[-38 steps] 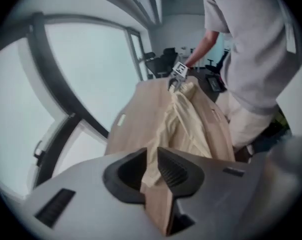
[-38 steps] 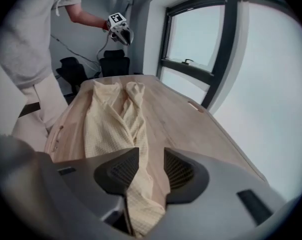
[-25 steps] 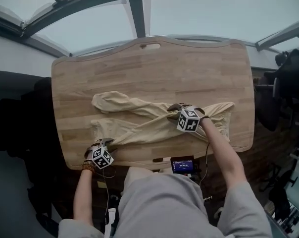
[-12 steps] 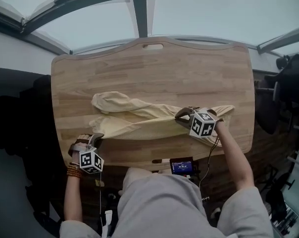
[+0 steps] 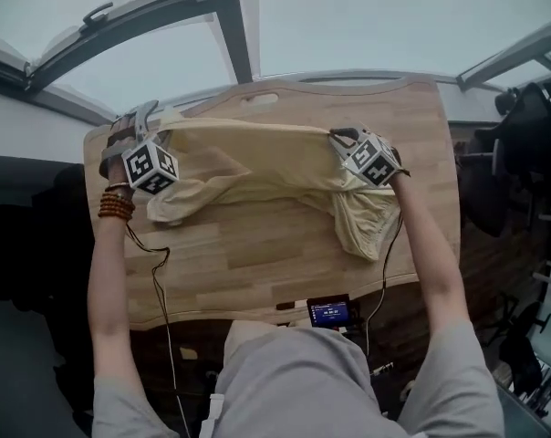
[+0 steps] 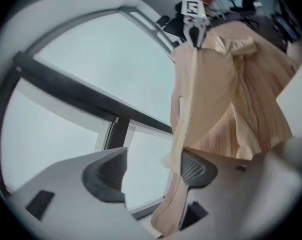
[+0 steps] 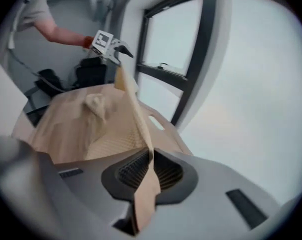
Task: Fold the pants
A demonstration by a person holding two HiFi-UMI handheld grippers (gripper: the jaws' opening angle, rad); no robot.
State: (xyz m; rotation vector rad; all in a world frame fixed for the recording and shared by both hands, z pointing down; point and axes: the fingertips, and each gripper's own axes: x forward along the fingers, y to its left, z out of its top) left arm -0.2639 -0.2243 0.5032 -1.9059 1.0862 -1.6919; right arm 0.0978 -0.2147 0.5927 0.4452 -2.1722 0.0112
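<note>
The beige pants (image 5: pixel 257 158) stretch across the far half of the wooden table (image 5: pixel 257 263), with one end drooping toward me at the right. My left gripper (image 5: pixel 144 117) is over the far left corner. In the left gripper view its jaws (image 6: pixel 151 176) stand apart and are opening. The pants' edge (image 6: pixel 183 134) lies between them against the right pad only. My right gripper (image 5: pixel 337 137) is at the far right, and its jaws (image 7: pixel 148 171) pinch a fold of the pants (image 7: pixel 86 124), though they are starting to open. The edge runs taut between the two grippers.
A small device with a lit screen (image 5: pixel 328 313) sits at the table's near edge. A handle slot (image 5: pixel 257 99) is cut near the far edge. Window frames (image 5: pixel 216 16) lie beyond the table, dark chairs (image 5: pixel 531 144) stand at the right, and cables hang from both grippers.
Both grippers swept from the table's near side to its far side, carrying the pants' edge with them. The crossed legs are now drawn out straight. The left gripper travelled farthest, from the near left corner.
</note>
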